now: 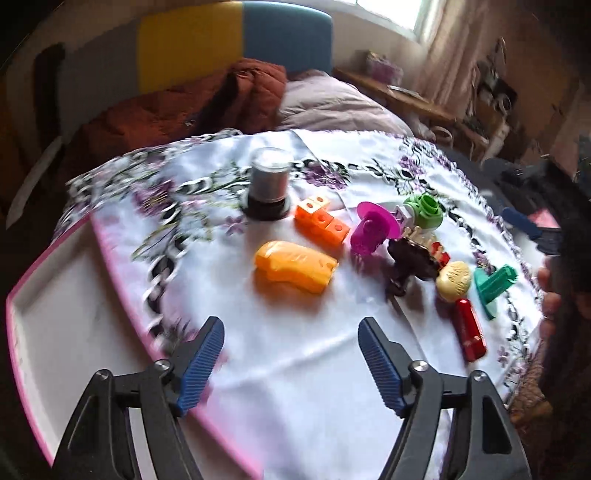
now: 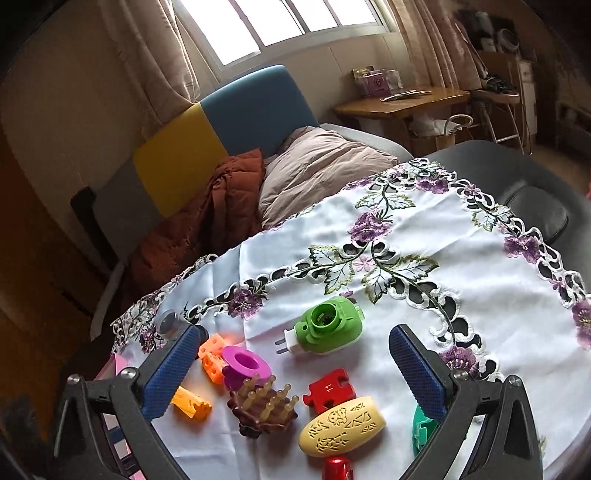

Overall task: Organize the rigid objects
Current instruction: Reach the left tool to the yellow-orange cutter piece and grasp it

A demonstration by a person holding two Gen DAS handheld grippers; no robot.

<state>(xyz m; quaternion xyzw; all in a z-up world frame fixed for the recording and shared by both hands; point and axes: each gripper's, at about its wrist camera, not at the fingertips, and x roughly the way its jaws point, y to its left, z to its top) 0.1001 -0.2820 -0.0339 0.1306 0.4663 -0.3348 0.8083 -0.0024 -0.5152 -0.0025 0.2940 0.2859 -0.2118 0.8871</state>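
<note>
Left of the brush [image 1: 410, 264]: tray [image 1: 66, 332], canister [image 1: 269, 181], orange case [image 1: 295, 266] — hard, light, slick plastic; best pinched across narrow sides. Right of the brush: soap [image 1: 453, 281], red tube [image 1: 470, 334]. Left gripper [image 1: 291, 343] fingers apart, empty; right gripper [image 2: 295, 360] fingers likewise apart, empty — all on the bench [image 1: 303, 369].

Home bedroom: pillow [image 2: 317, 166], quilt [image 2: 207, 221], curtained window [image 2: 280, 26].
</note>
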